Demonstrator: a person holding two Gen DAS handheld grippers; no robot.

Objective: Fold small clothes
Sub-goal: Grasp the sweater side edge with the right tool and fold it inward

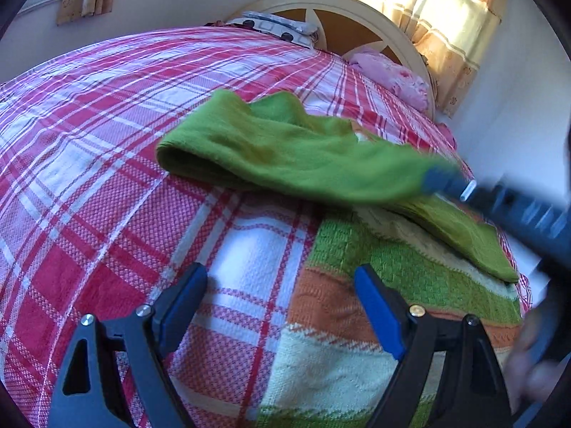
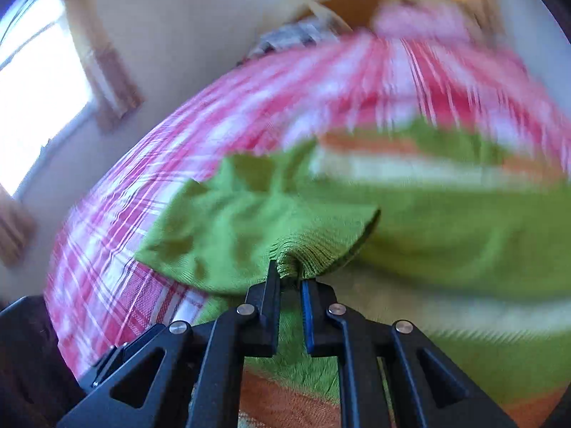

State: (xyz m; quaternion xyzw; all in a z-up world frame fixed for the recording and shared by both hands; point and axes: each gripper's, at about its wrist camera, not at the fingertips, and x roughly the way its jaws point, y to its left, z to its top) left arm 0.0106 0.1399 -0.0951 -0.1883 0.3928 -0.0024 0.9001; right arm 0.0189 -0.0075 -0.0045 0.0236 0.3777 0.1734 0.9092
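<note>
**A:** what've your grippers got?

**B:** my right gripper [image 2: 289,280] is pinched tight on the green sleeve [image 2: 249,221] of the striped sweater [image 1: 357,306], holding it up off the bed. My left gripper [image 1: 282,306] hangs wide apart, holding nothing, over its hem.

**A:** and around it?

**B:** red plaid bedspread [image 1: 107,164], pink pillow [image 1: 396,78], round headboard [image 1: 342,3], sunlit curtains [image 1: 453,25].

Left gripper [image 1: 282,303] spread wide above the bedspread [image 1: 107,178]; right gripper [image 2: 289,278] pinched on lifted green sweater [image 2: 249,221].
</note>
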